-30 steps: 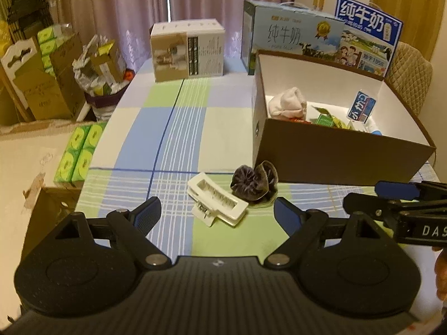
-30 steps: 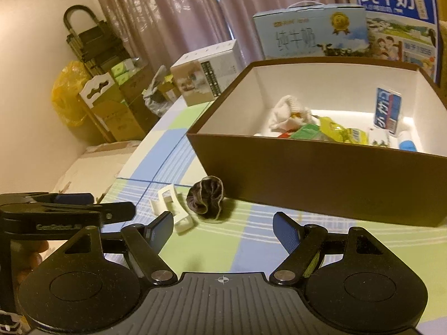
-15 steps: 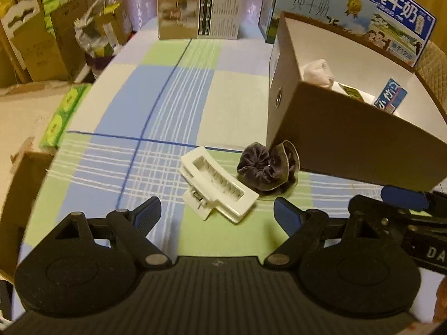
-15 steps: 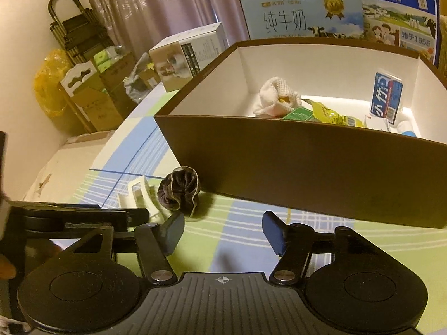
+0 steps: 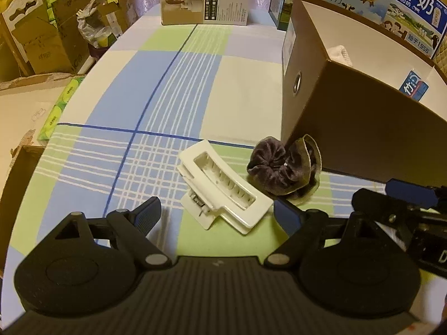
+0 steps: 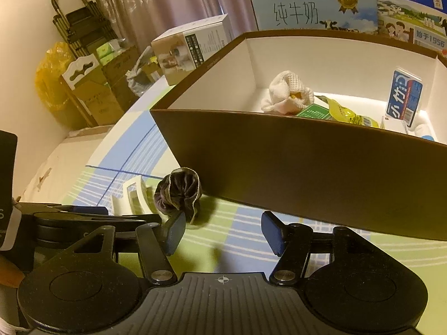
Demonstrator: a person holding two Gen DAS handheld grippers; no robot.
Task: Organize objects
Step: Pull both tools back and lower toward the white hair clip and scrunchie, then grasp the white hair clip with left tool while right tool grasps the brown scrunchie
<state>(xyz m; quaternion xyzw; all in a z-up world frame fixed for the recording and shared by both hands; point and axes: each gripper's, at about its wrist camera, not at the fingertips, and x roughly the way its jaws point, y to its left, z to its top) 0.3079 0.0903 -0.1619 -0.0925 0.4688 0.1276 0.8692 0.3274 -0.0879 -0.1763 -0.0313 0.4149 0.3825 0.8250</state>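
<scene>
Left gripper [image 5: 216, 213], jaws spread wide and holding nothing, brackets the white hair clip [image 5: 223, 188] lying just ahead of its fingertips on the tablecloth [image 5: 156, 89]. We lower squarely and close across the clip's narrow width, clear of the scrunchie [image 5: 282, 169] beyond-right, which touches the brown box [image 5: 360, 128].

Tablecloth [image 5: 173, 89] – plaid: blue, green, cream, w/ white lines. Hair clip [image 5: 223, 191] cream-white. Scrunchie [image 5: 282, 164] dark grey-purple velvet. Box [image 6: 307, 150] brown outside, white inside. Gripper pads [image 6: 174, 233] blue, bodies black. Milk carton [image 6: 313, 8] pale blue – gold medal badge.
</scene>
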